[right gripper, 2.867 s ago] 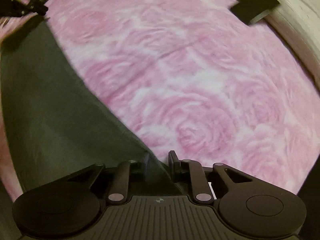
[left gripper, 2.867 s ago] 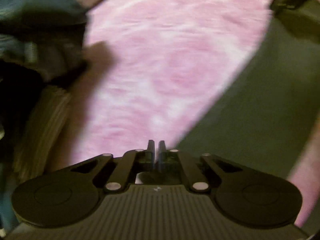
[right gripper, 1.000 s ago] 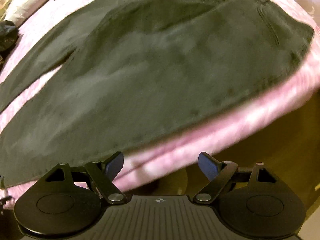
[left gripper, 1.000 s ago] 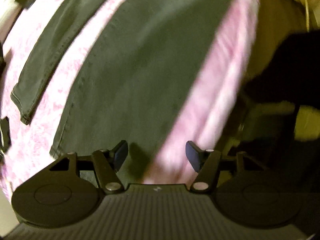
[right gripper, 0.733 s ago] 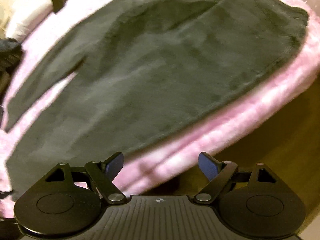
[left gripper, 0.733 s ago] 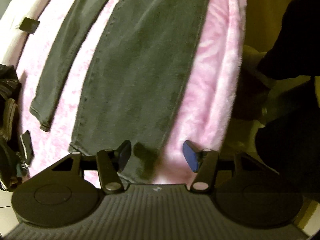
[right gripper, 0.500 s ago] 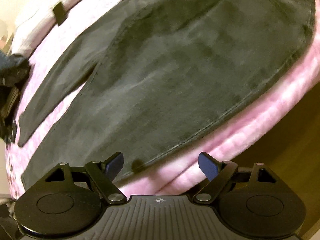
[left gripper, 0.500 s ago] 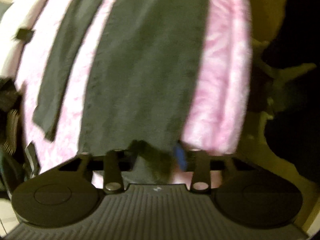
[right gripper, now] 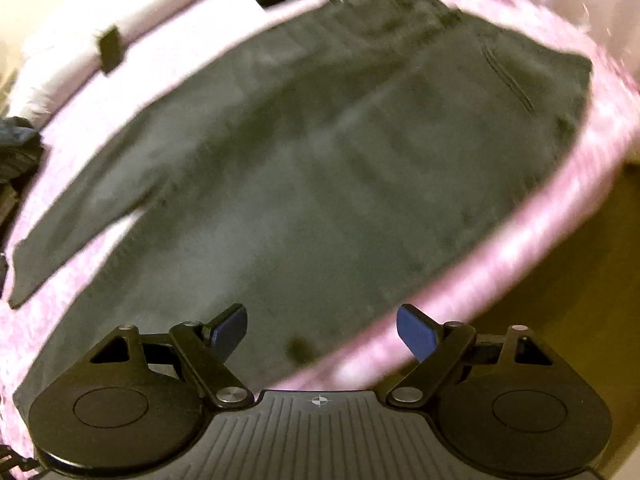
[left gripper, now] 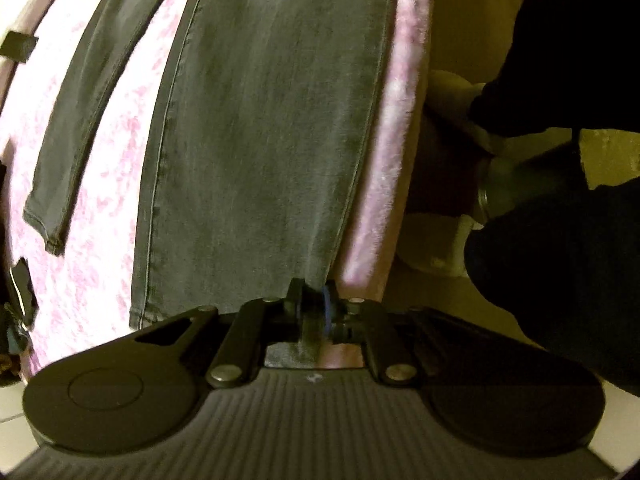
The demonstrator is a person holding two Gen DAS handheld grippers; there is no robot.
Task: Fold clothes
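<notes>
1. A pair of dark grey trousers (left gripper: 260,128) lies spread flat on a pink, rose-patterned blanket (left gripper: 84,280) that covers a bed; the two legs run side by side with a strip of pink between them.

2. The left hand-held gripper (left gripper: 313,308), pointing steeply down, has its jaws nearly together on the hem corner of the nearer trouser leg, at the edge closest to the side of the bed. Grey cloth shows pinched between the blue pads, the jaws having closed on it within the last second.

3. The right hand-held gripper (right gripper: 322,330) hangs over the same trousers (right gripper: 320,168) with its blue-padded fingers (right gripper: 416,334) spread wide and nothing between them. Below it is the trousers' outer edge, where the cloth meets the pink blanket (right gripper: 520,248).

4. In the right wrist view, which is blurred, the waistband and a pocket seam (right gripper: 508,80) lie at the far right, and the second leg tapers away to the left.

5. Beside the bed in the left wrist view, dark clothing (left gripper: 560,60) of the person fills the right side.

6. A small dark rectangular object (left gripper: 17,47) sits on the pale bedding beyond the blanket's far edge.
</notes>
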